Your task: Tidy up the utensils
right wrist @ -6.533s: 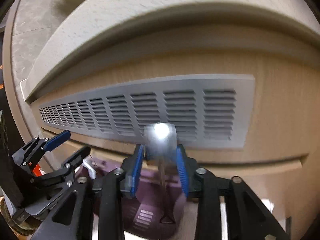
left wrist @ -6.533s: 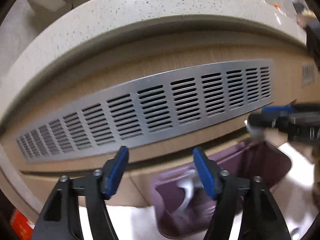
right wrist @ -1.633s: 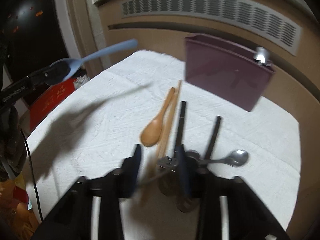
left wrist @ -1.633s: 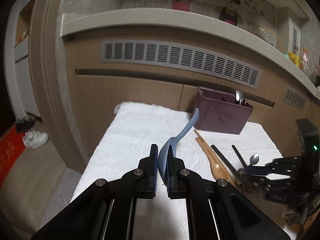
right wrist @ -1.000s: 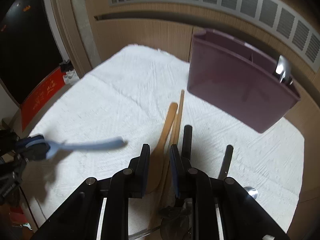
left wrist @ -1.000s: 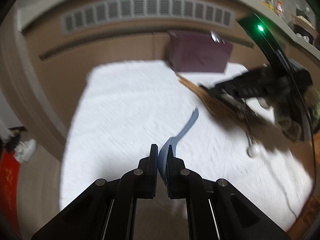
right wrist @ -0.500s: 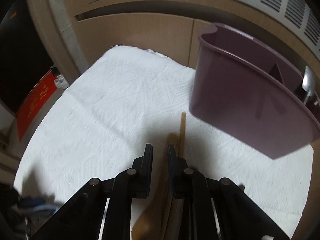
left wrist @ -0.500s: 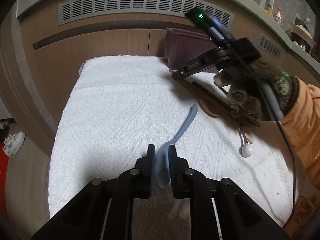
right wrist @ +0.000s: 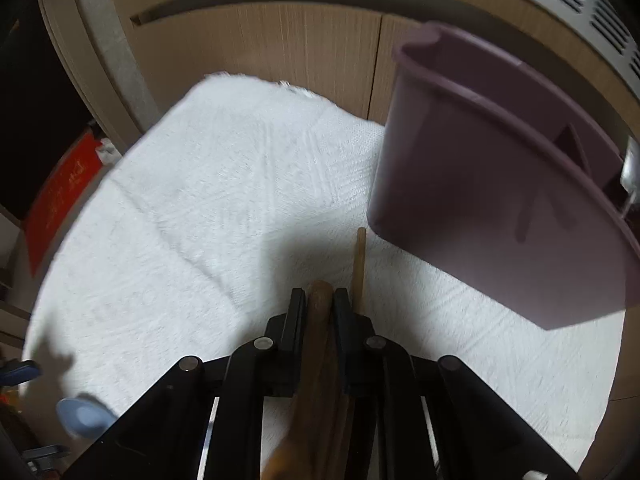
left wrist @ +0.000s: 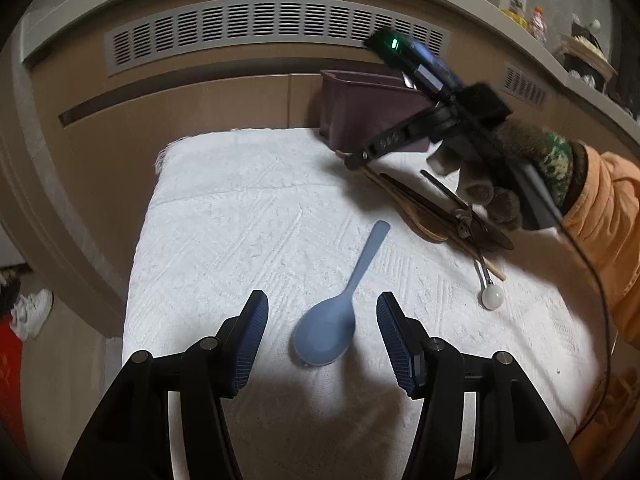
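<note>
A light blue spoon point(left wrist: 340, 308) lies flat on the white towel point(left wrist: 240, 232), bowl toward me. My left gripper point(left wrist: 319, 340) is open just above it, a finger on each side of the bowl. My right gripper point(right wrist: 319, 304) is shut on the handle of a wooden spoon point(right wrist: 318, 320) close to the towel; it also shows in the left wrist view point(left wrist: 354, 162). A wooden chopstick point(right wrist: 359, 264) lies just right of it. The purple utensil holder point(right wrist: 500, 216) stands at the back right with a metal spoon point(right wrist: 630, 172) in it.
Beside the wooden spoon lie dark utensils point(left wrist: 448, 208) and a metal spoon point(left wrist: 491, 296). A wooden cabinet front with a grey vent grille point(left wrist: 272, 36) rises behind the table. The towel's left edge drops to the floor.
My left gripper lowered the blue spoon to the towel and opened, letting it go. My right gripper moved forward along the wooden spoon and closed on its handle.
</note>
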### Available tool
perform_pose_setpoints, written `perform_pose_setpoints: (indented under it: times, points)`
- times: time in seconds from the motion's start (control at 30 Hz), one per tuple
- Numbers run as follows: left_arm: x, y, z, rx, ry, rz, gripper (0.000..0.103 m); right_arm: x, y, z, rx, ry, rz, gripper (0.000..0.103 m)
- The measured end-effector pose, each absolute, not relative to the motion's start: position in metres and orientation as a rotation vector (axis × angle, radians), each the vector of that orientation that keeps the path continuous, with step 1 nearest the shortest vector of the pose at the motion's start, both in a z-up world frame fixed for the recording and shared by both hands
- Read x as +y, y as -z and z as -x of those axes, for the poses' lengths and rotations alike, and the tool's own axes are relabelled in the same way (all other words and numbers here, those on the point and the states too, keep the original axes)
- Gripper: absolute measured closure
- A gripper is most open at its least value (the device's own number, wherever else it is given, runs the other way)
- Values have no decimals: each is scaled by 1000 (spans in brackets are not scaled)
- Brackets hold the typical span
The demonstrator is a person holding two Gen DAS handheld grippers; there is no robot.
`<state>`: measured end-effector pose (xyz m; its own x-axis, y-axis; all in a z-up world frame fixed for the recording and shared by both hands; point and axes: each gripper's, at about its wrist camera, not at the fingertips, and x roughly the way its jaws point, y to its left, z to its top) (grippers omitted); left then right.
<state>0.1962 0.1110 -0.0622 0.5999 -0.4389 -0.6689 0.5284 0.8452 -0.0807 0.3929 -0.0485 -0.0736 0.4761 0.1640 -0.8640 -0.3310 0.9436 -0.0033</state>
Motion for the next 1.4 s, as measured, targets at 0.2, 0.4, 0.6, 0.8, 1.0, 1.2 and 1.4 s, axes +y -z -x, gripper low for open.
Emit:
perform_pose_setpoints:
  times: [0.2, 0.4, 0.6, 0.8, 1.0, 1.2, 1.4]
  points:
    - [64, 48, -194, 721, 657, -339, 46, -78, 20, -343, 891, -361, 146, 91]
    - [8, 44, -224, 814, 758, -485, 69, -118, -7, -302, 841, -364, 112, 93]
    - [-25, 55, -270, 990, 692, -500, 73, -150, -8, -281, 825, -383, 48, 94]
    - [-38, 80, -285, 1094, 600, -541, 76, -165, -12, -267, 808, -428, -3, 95]
    - [-25, 88, -296, 1128, 517, -337, 83, -168, -23, -253, 775, -448, -30, 96]
    - [-6, 50, -262, 874, 445, -167, 89, -159, -49, -230, 696, -394, 25, 97]
    - [3, -11, -230, 666, 444, -42, 89, -152, -75, -209, 636, -296, 113, 97]
